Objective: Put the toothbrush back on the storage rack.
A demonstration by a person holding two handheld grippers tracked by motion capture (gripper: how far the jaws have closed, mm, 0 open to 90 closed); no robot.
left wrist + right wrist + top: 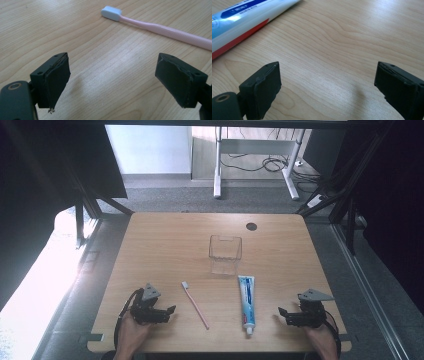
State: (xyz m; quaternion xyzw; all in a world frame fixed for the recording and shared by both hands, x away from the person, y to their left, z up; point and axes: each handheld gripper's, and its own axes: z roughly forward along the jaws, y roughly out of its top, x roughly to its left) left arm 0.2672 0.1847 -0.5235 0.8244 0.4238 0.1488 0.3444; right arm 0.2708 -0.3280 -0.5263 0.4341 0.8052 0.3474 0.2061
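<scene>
Pink plastic toothbrush point(160, 28) with its white bristle head lies flat on the wood, ahead of the left gripper's point(112, 82) jaws and off toward the right-hand one — handle running out past that jaw, head pointing up and away. Nothing is between the jaws; they stand wide apart over bare table. In the high view the left gripper point(159, 311) sits just beside the toothbrush's point(194, 304) near end, not touching it.

Over to the other side — the white, blue and red toothpaste tube point(244, 21) lies ahead of the right gripper's point(329, 90) jaws, beyond the left-hand one, again well clear of the gap. Those jaws are spread wide too, holding nothing. From above, the right gripper point(292, 316) rests near the table edge with the tube point(246, 302) lying between the two hands, cap toward the person.

Beyond both, the clear square plastic cup point(225, 254) stands upright mid-table on the light wooden tabletop point(165, 245).

This looks like the very start: nothing picked up yet. The likely next move is for the left gripper to swing toward its right-hand jaw's side, straddle the thin handle crosswise, drop low and close — it's slim, so the pads must nearly meet the wood.
</scene>
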